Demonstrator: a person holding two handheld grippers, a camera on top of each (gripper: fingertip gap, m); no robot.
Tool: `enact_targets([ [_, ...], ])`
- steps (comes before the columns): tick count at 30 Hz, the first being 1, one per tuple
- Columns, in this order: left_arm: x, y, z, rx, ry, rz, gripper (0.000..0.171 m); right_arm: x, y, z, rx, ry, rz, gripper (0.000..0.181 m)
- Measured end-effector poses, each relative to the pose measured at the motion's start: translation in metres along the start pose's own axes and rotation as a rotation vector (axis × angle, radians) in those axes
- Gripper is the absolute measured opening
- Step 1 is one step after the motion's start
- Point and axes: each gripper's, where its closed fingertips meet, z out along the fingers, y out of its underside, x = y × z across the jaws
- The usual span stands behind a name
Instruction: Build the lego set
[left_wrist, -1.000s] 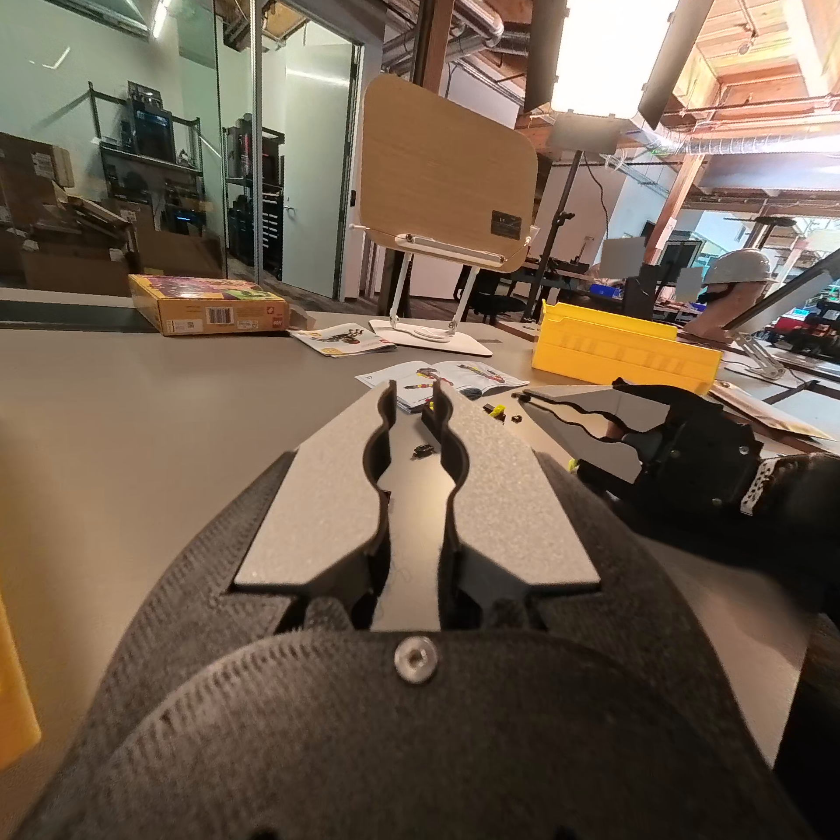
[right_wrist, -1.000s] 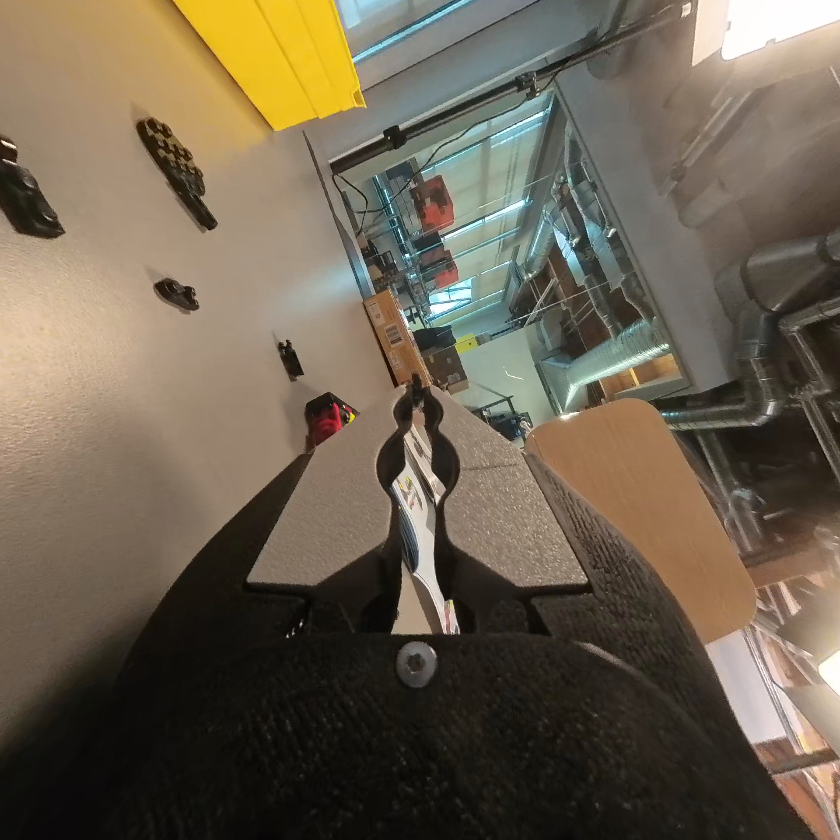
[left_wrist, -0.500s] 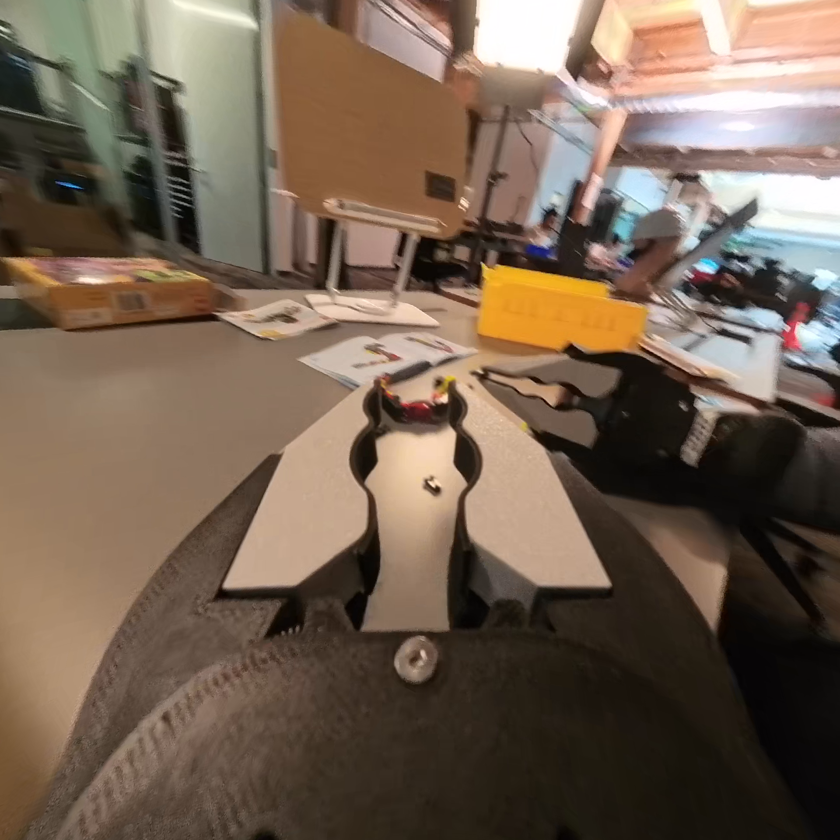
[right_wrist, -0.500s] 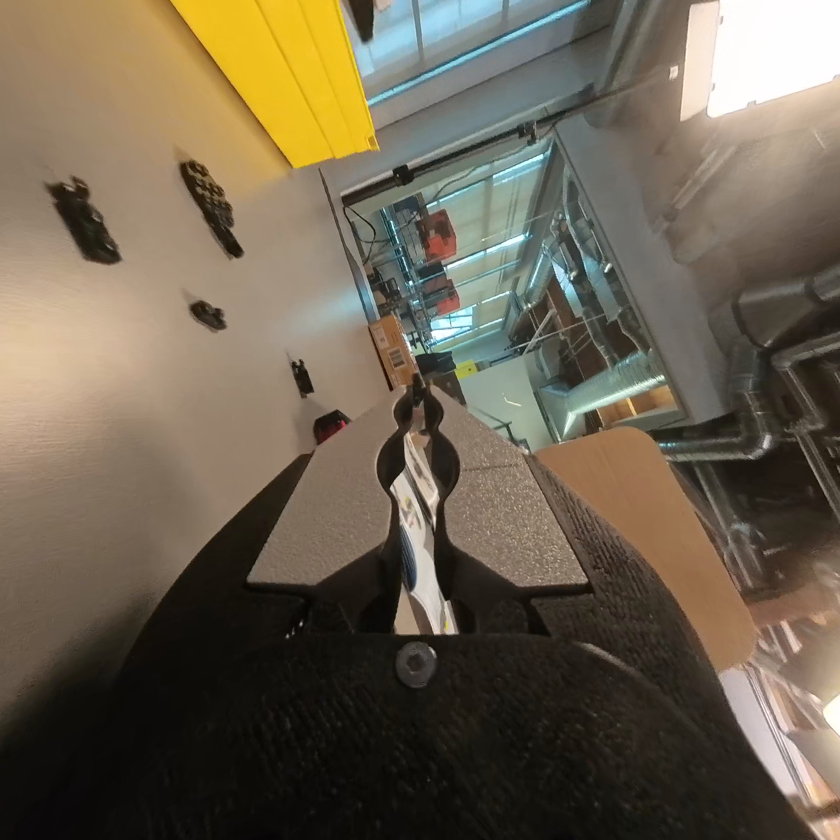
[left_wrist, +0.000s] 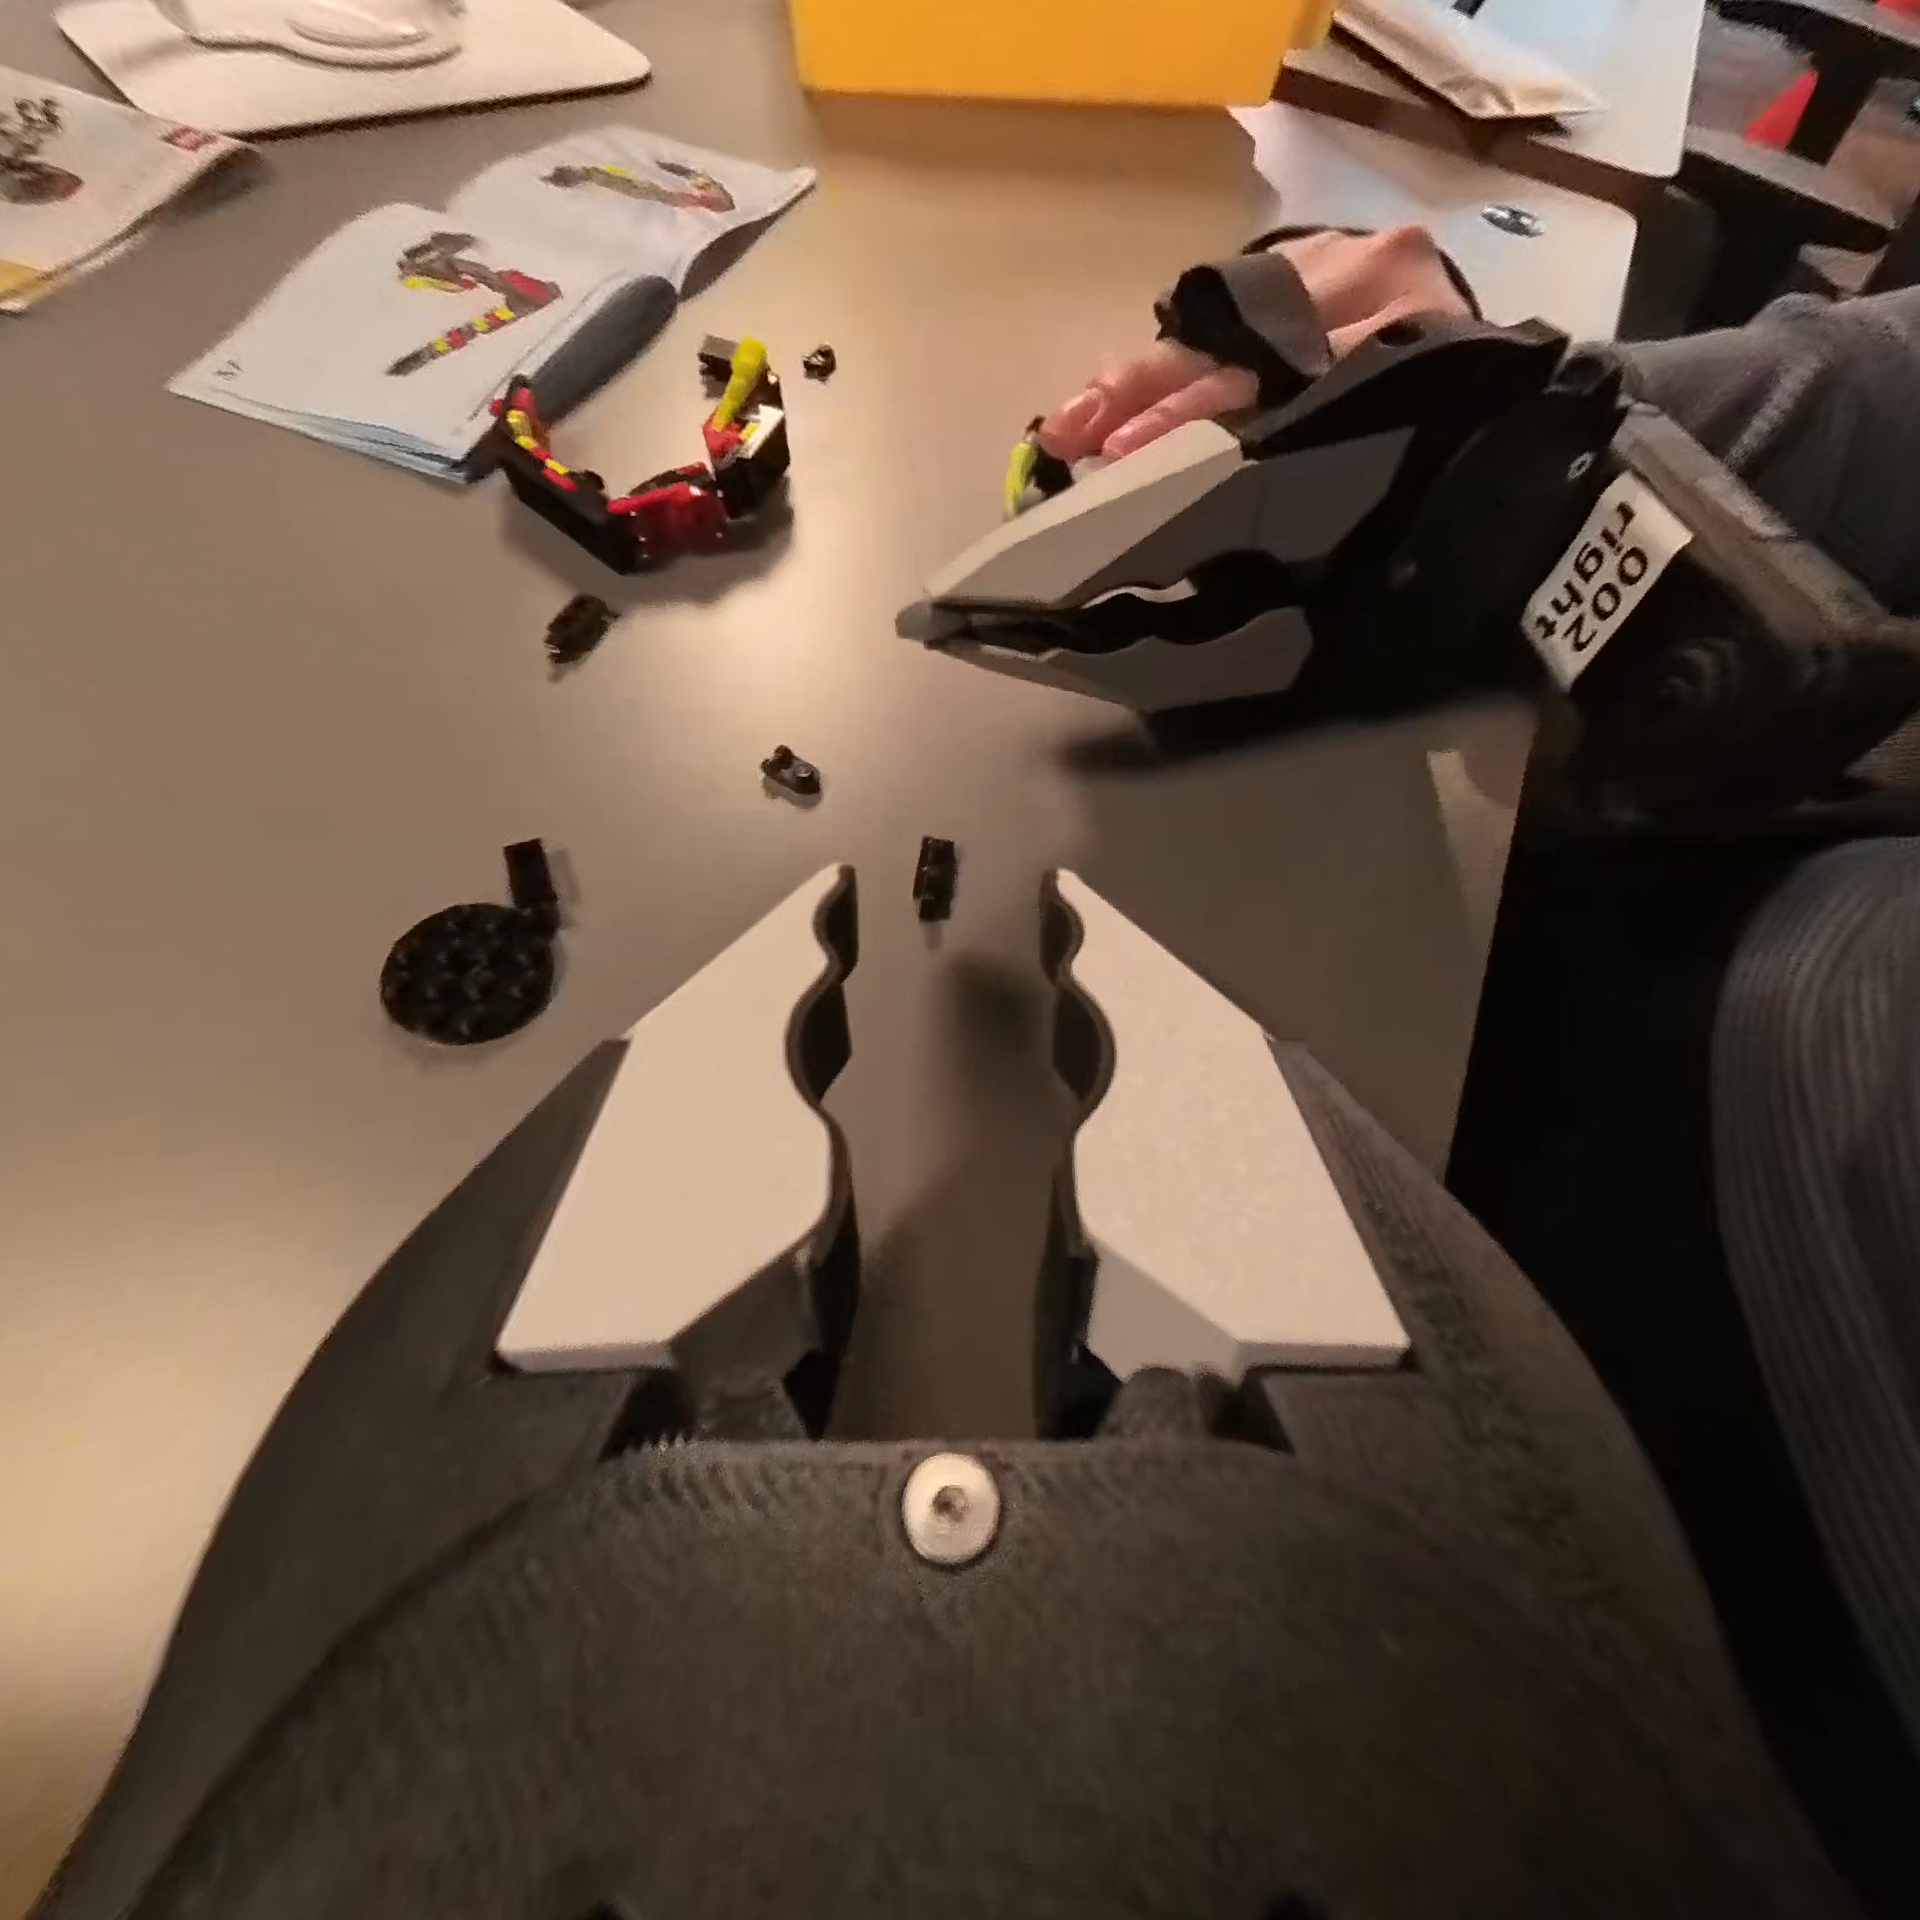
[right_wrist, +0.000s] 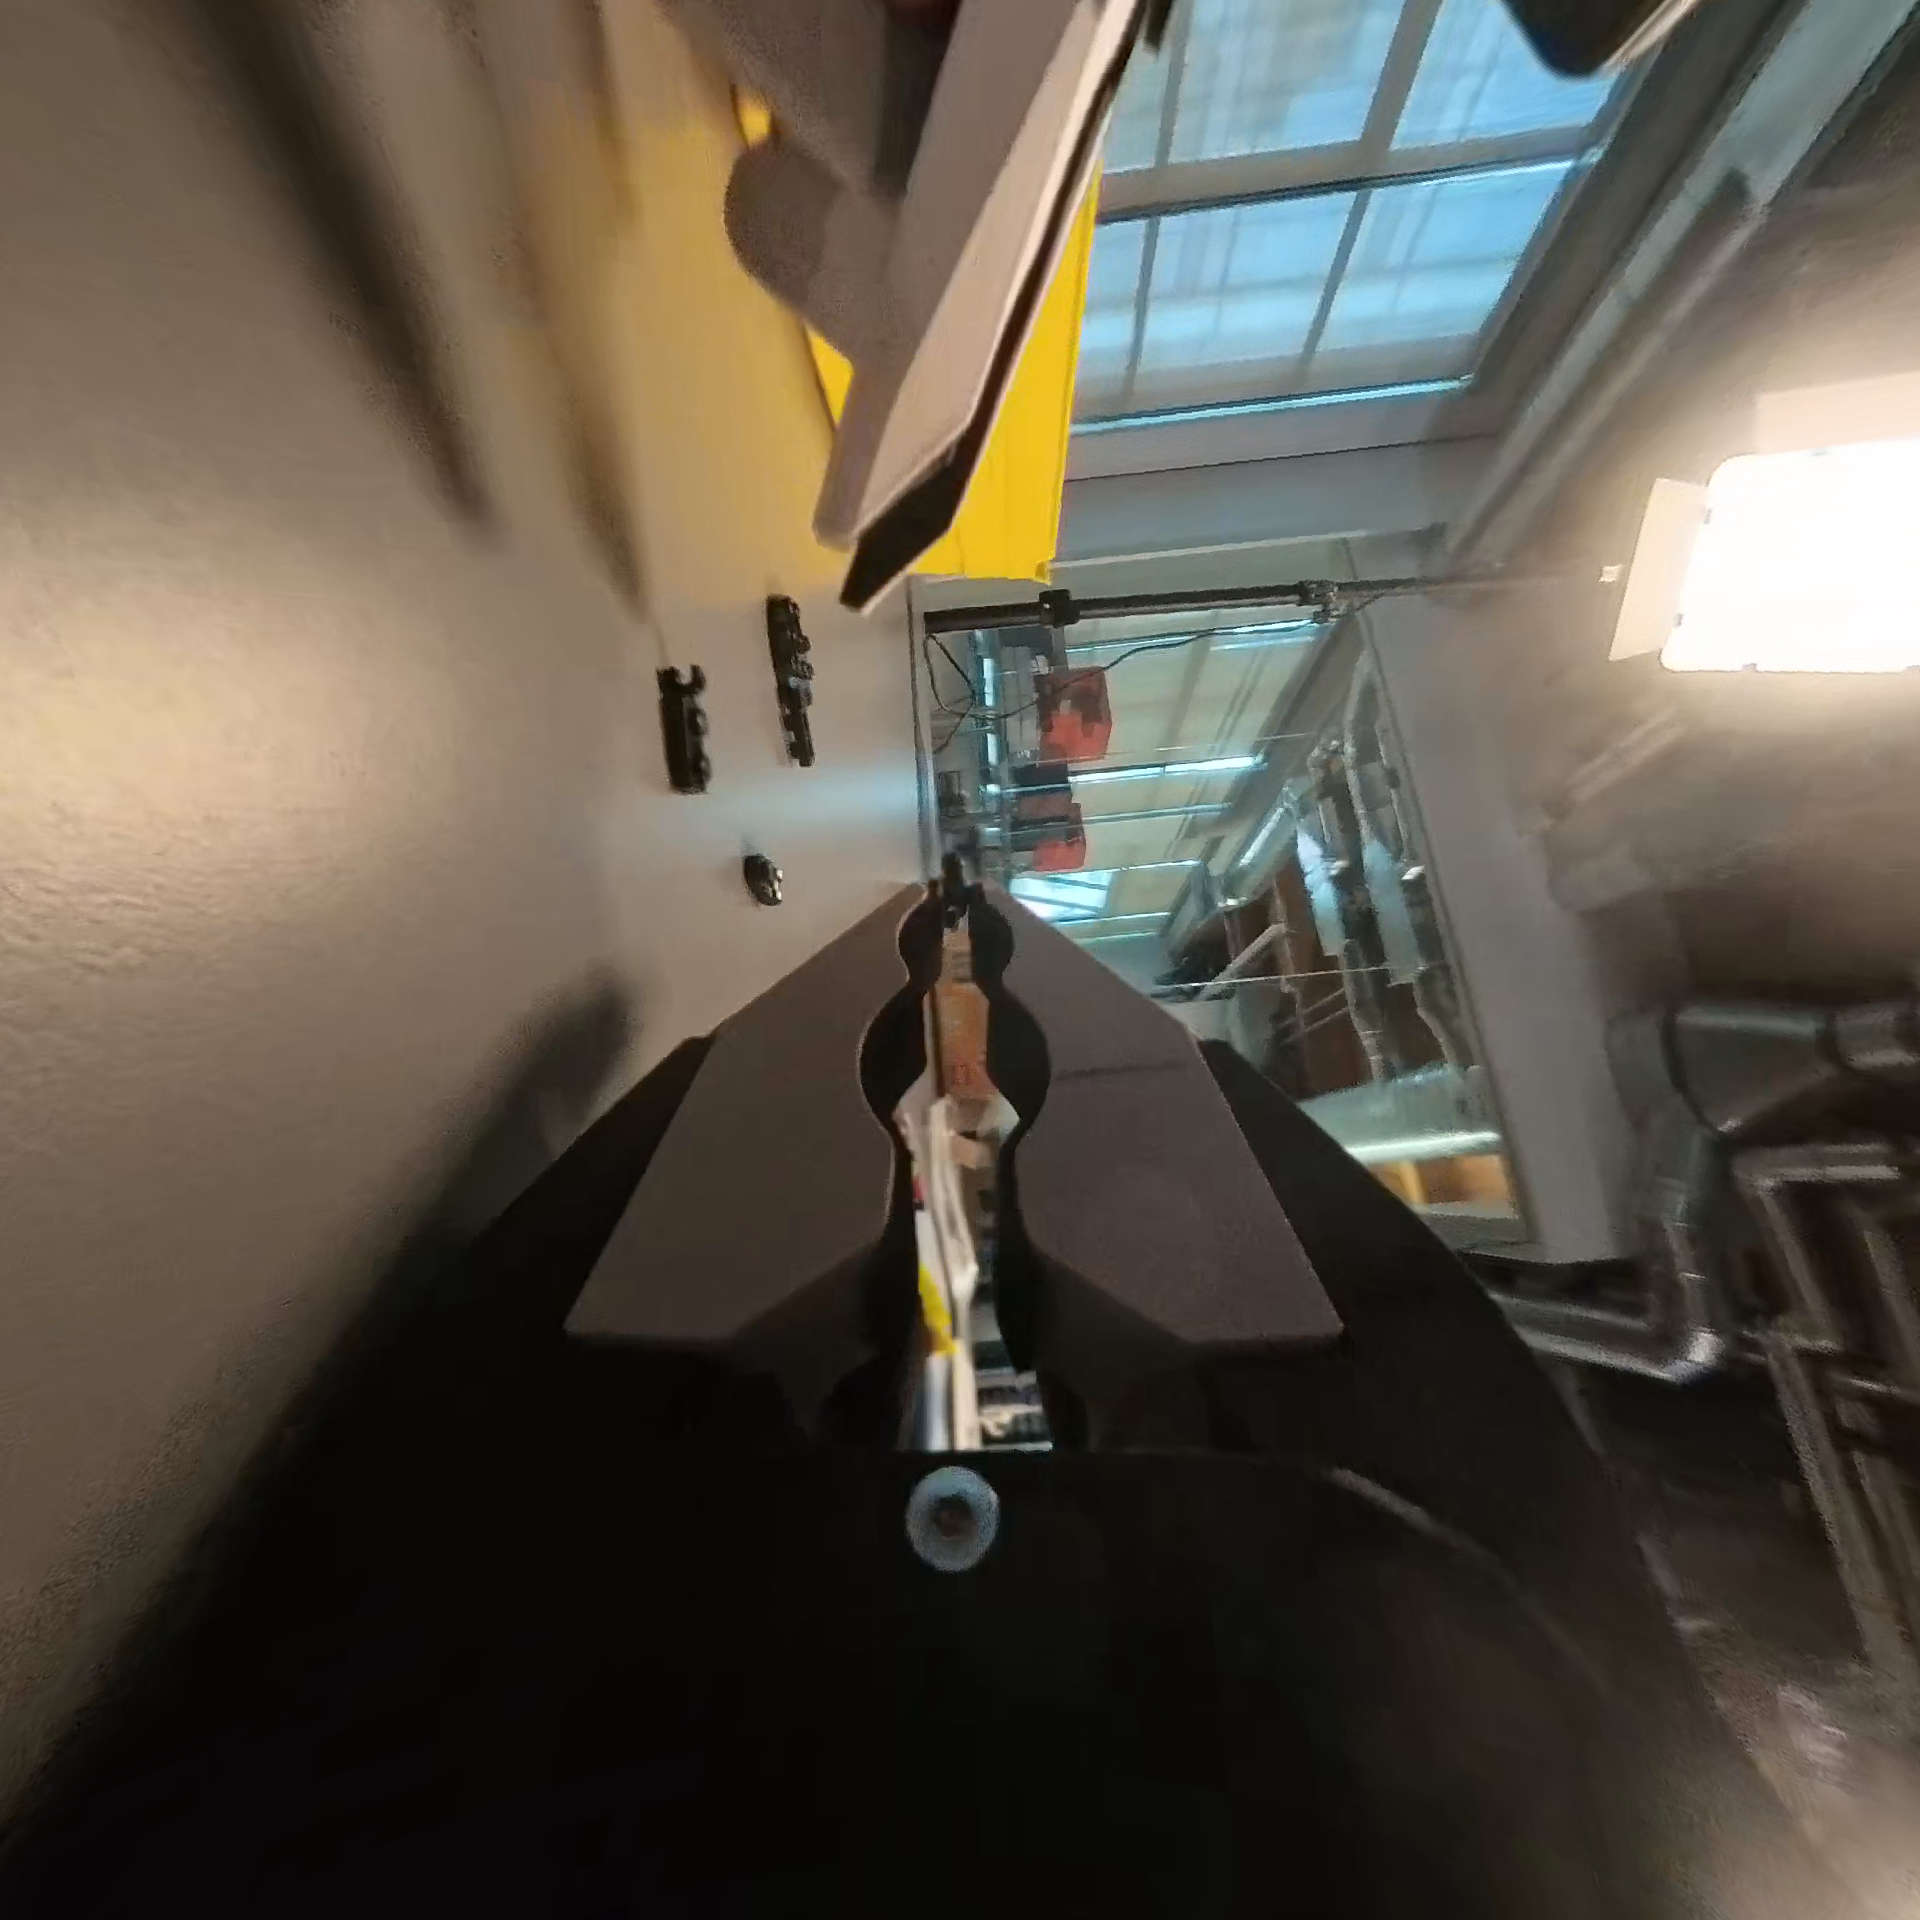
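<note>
step: picking the next part | left gripper (left_wrist: 948, 883) spread wide, small black piece (left_wrist: 933, 876) lying on worktop (left_wrist: 260, 748) between its tips | right gripper (left_wrist: 940, 634) pinched together, whether on anything cannot tell | partial red-black build (left_wrist: 649, 480) beside open manual (left_wrist: 488, 301) | next: lower, centre, close gently; tiny part may skid
</note>
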Motion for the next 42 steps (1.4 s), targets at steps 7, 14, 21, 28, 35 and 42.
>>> enact_targets([
  [7,0.001,0.019,0.018,-0.168,0.049,-0.045,0.024,-0.024,-0.005,-0.005,-0.03,-0.289,0.273,0.002],
  [14,-0.002,0.023,0.024,-0.211,0.009,0.013,0.015,-0.036,0.003,-0.013,-0.098,-0.488,0.153,0.002],
  [21,-0.005,0.021,0.029,-0.216,-0.007,0.031,0.01,-0.039,0.006,-0.017,-0.102,-0.501,-0.047,0.002],
  [28,-0.006,0.022,0.029,-0.219,-0.021,0.033,0.003,-0.027,-0.004,-0.008,-0.142,-0.426,0.016,0.002],
  [35,-0.008,0.021,0.03,-0.219,-0.022,0.011,0.002,-0.033,-0.019,0.005,-0.183,-0.436,0.09,0.002],
  [42,-0.01,0.019,0.029,-0.203,0.004,-0.08,0.002,-0.043,-0.021,0.01,-0.201,-0.46,0.046,0.002],
])
